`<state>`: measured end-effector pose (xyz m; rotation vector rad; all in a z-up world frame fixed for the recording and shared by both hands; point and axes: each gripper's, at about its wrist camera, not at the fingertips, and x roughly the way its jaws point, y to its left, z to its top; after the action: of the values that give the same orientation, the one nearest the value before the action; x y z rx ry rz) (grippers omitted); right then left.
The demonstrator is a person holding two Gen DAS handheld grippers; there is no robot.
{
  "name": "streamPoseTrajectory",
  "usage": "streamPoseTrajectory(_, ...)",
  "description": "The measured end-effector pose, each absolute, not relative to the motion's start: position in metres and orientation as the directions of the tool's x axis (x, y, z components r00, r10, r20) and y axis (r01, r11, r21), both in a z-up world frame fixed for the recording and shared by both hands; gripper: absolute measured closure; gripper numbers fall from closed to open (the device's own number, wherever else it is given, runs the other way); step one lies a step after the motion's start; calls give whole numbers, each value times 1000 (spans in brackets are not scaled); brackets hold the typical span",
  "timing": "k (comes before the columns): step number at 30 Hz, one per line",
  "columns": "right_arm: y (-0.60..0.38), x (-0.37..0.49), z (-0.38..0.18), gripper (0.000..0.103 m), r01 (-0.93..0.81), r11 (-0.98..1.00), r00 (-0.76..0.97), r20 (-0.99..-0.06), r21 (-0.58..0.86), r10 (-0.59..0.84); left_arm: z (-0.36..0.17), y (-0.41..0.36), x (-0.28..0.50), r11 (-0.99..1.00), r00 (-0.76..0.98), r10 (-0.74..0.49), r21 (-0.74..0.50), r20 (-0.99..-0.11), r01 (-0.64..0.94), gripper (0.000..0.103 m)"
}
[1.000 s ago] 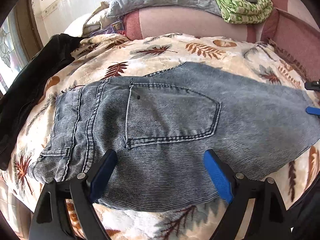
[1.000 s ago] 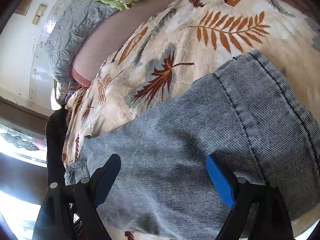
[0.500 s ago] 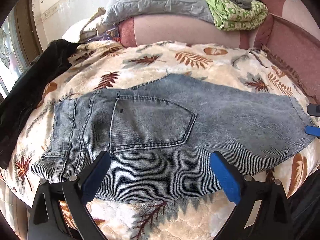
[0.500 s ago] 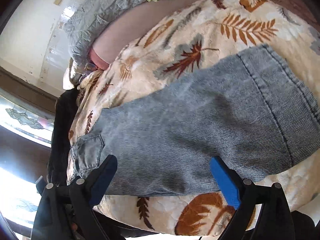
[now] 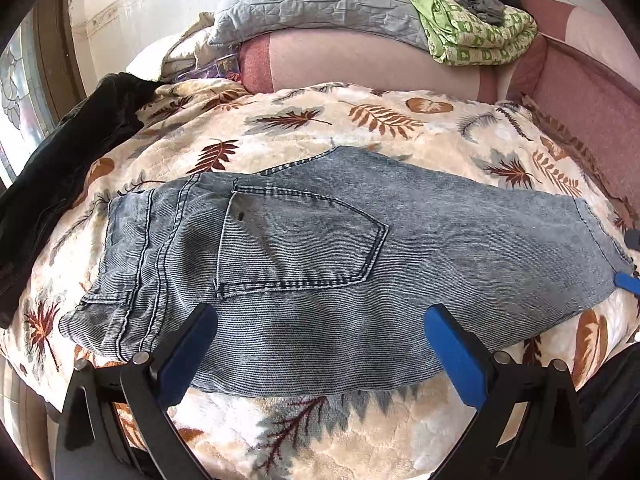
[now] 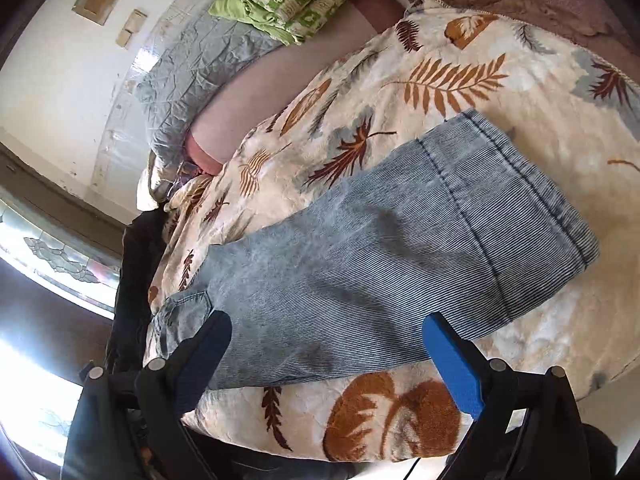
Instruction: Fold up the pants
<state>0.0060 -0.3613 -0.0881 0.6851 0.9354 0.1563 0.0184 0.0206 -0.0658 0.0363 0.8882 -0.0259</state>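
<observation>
The light blue denim pants (image 5: 328, 264) lie flat across the leaf-print blanket (image 5: 360, 120), folded in half lengthwise, back pocket up, waistband at the left and leg hem at the right. My left gripper (image 5: 320, 340) is open and empty, above the pants' near edge. In the right wrist view the pants (image 6: 400, 264) run from the waist at lower left to the hem at upper right. My right gripper (image 6: 326, 348) is open and empty over the near edge of the leg. Its blue fingertip (image 5: 626, 282) shows at the right rim of the left wrist view.
A dark garment (image 5: 60, 168) lies on the blanket's left edge. A grey quilted pillow (image 5: 312, 4) and a green patterned cloth (image 5: 476, 32) rest on the pink headboard cushion (image 5: 360, 60). A window (image 6: 48, 256) is at the left.
Both grippers have drawn back from the pants and risen. More of the pants and of the blanket's near edge shows now. The pants have stayed flat.
</observation>
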Motion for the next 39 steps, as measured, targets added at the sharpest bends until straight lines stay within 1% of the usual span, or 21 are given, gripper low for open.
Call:
streamPoseTrajectory(1,-366,9,-103,5,209,782,565,-725,587,394,-74,22,23,999,599,-9,18,-800,39,0)
streamPoseTrajectory(2,-371,11,-117,4,247,762,536,-740,598,407,-86,22,30,999,549,-7,20,-836,43,0)
streamPoseTrajectory(3,-374,8,-116,4,247,748,559,-721,616,409,-97,22,35,998,513,7,34,-858,43,0)
streamPoseTrajectory(5,-373,11,-106,4,241,756,542,-730,609,416,-93,20,30,997,556,17,54,-831,50,0)
streamPoseTrajectory(6,-374,12,-101,4,231,755,549,-723,613,419,-90,19,29,997,552,22,58,-834,48,0)
streamPoseTrajectory(11,-381,-5,-67,4,184,758,657,-652,625,378,-55,17,15,998,643,-30,8,-765,56,0)
streamPoseTrajectory(13,-383,-11,-62,4,179,777,683,-645,604,343,-47,13,14,998,658,-55,-18,-751,63,0)
streamPoseTrajectory(16,-390,-17,-64,4,192,790,704,-643,582,303,-39,11,13,996,670,-95,-68,-737,66,0)
streamPoseTrajectory(20,-402,-25,-75,4,203,772,715,-630,602,303,-33,8,5,992,684,-127,-109,-718,70,0)
streamPoseTrajectory(23,-412,-32,-82,4,204,721,730,-593,662,338,-29,3,-1,990,696,-139,-114,-704,82,0)
streamPoseTrajectory(25,-415,-35,-79,4,182,719,753,-566,670,337,-28,0,-3,990,698,-138,-112,-703,84,0)
streamPoseTrajectory(28,-417,-36,-82,4,185,689,748,-555,701,364,-24,-3,-8,988,702,-151,-130,-696,83,0)
streamPoseTrajectory(31,-418,-41,-79,4,190,682,753,-550,706,360,-20,-7,-12,987,706,-157,-125,-691,97,0)
streamPoseTrajectory(35,-429,-55,-79,4,229,614,755,-536,755,378,-19,-10,-12,986,709,-167,-129,-685,108,0)
streamPoseTrajectory(37,-440,-62,-84,4,291,584,739,-565,758,366,-22,-15,-6,983,700,-181,-140,-691,116,0)
streamPoseTrajectory(39,-456,-68,-93,4,331,519,736,-559,789,381,-27,-24,2,981,687,-193,-146,-701,128,0)
